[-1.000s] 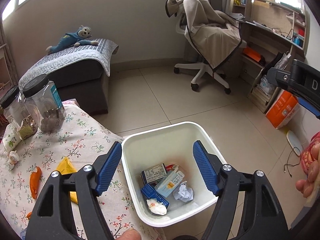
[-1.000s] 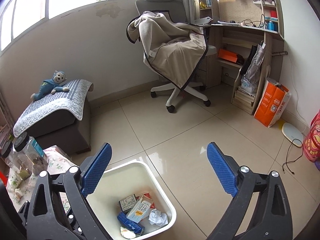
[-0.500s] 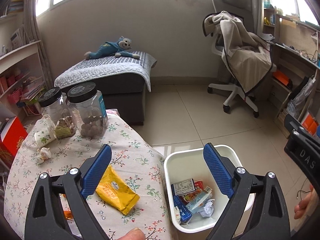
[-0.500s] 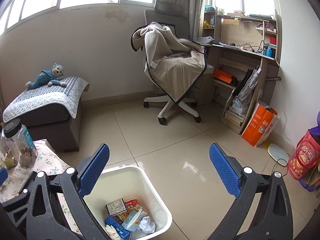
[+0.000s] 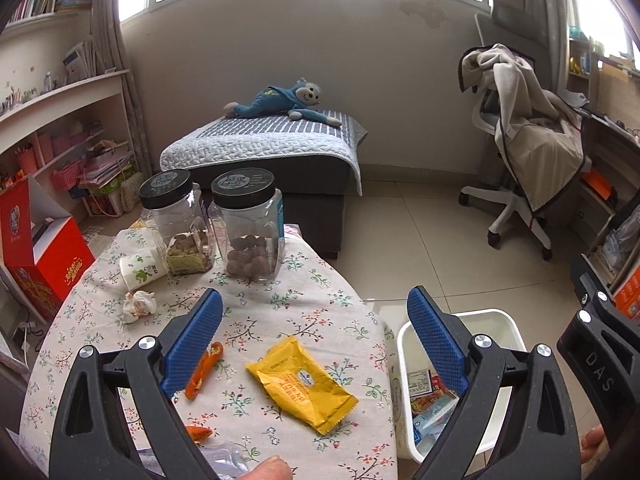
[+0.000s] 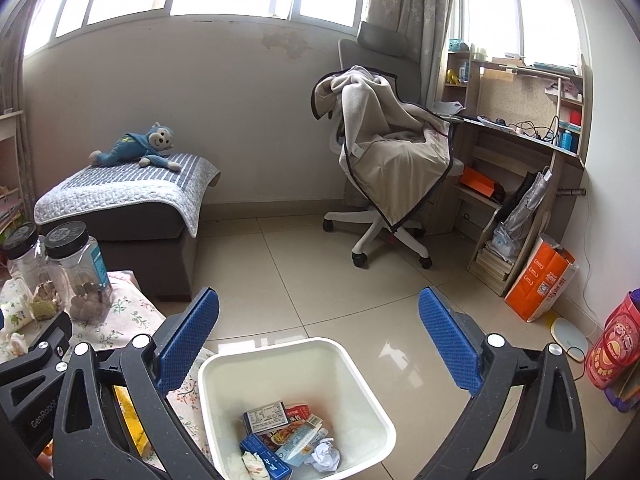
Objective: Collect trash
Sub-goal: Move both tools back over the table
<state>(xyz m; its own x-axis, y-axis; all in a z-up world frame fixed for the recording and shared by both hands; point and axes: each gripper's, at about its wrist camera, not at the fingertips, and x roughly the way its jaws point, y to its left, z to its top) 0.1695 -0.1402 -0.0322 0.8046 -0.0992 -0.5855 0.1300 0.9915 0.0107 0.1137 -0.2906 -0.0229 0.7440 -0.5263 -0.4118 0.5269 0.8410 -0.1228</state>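
A white trash bin (image 6: 362, 392) stands on the floor beside the table and holds several boxes, wrappers and crumpled paper; it also shows in the left wrist view (image 5: 508, 326). My left gripper (image 5: 314, 332) is open and empty above the floral table (image 5: 320, 292). Below it lie a yellow wrapper (image 5: 302, 384), an orange wrapper (image 5: 204, 368), a small orange scrap (image 5: 199, 433) and a crumpled tissue (image 5: 139, 305). My right gripper (image 6: 318, 344) is open and empty above the bin.
Two black-lidded jars (image 5: 248, 224) and a paper cup (image 5: 142, 270) stand at the table's far side. A red box (image 5: 44, 256) sits left of the table. An ottoman with a plush monkey (image 5: 276, 100), a draped office chair (image 6: 384, 160) and a desk (image 6: 520, 152) stand beyond.
My left gripper has swung left from over the bin to over the table, bringing the wrappers and tissue into view. My right gripper has stayed over the bin, open.
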